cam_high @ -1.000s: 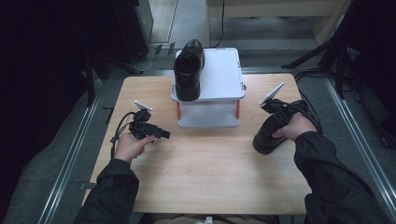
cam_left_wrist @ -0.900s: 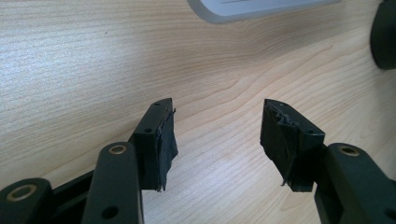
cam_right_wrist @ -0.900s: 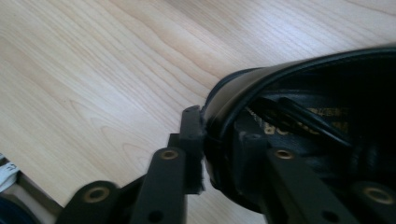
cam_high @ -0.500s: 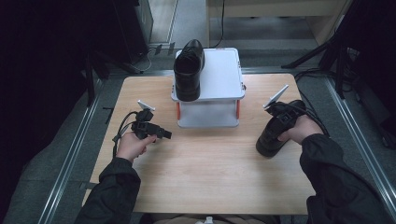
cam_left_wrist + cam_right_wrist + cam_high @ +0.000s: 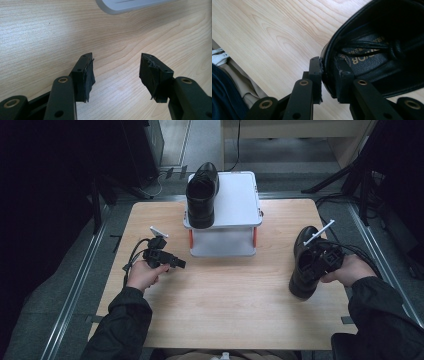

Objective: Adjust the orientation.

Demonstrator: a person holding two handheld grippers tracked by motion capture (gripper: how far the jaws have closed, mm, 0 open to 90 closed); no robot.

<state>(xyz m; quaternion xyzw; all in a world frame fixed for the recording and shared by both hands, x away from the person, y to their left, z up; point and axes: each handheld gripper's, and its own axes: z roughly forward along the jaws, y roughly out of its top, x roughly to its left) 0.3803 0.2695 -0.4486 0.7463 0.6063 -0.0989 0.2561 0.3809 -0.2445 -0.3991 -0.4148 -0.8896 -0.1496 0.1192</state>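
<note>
A black leather shoe (image 5: 202,195) rests on the left half of a white raised stand (image 5: 235,202) at the table's far middle. A second black shoe (image 5: 303,262) is near the table's right edge, heel toward me. My right gripper (image 5: 312,265) is shut on that shoe's collar (image 5: 327,75), one jaw outside and one inside the opening. Its insole and laces (image 5: 372,47) are visible inside. My left gripper (image 5: 180,264) is at the left of the table, held low over bare wood, open with nothing between its pads (image 5: 87,75).
The wooden table (image 5: 225,305) has free room across its middle and front. The stand's white corner (image 5: 125,5) lies ahead of the left gripper. Dark floor, cables and metal rails surround the table.
The right gripper has carried the second shoe a little toward me and to the right. The left gripper has shifted slightly toward me.
</note>
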